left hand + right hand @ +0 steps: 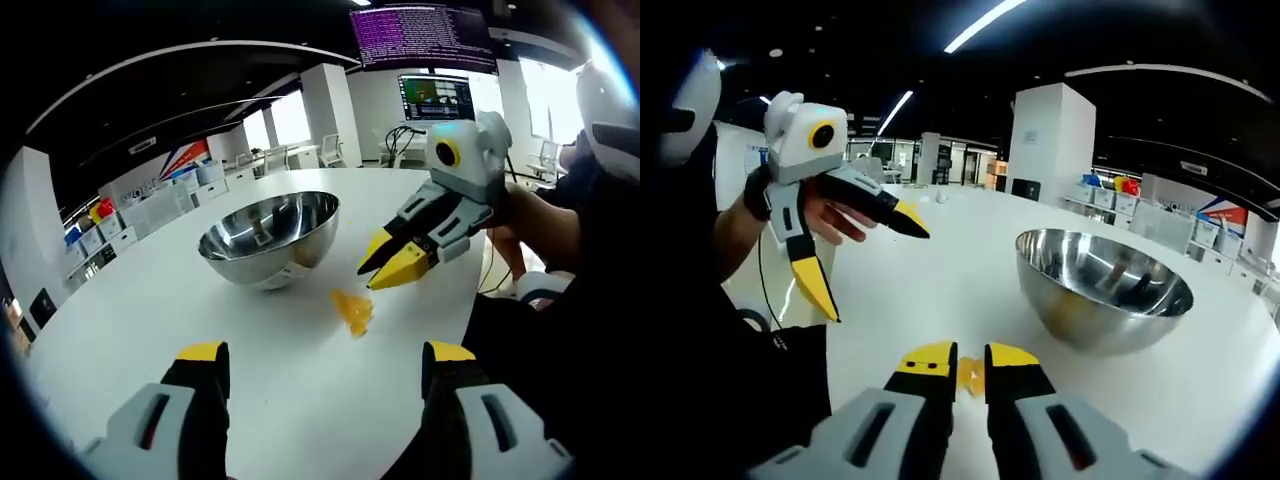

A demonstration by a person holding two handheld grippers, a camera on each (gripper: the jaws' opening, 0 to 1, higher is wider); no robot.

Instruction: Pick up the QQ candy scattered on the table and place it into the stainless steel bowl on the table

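The right gripper (pixel 385 270), jaws nearly closed and empty, hovers just above the orange QQ candy (pixel 352 310) on the white round table (pixel 150 300), near the shiny stainless steel bowl (pixel 272 238). The left gripper (pixel 868 265) is wide open, well apart. Risk: narrow jaws may push the candy instead of straddling it.

Open office; white pillar (pixel 1055 140); bright windows (pixel 290 118); two lit monitors (pixel 436 98); ceiling strip light (pixel 982 24).

The QQ candy (pixel 970 374) is mostly hidden between the right gripper (pixel 970 362) fingers; its shape is blurred.
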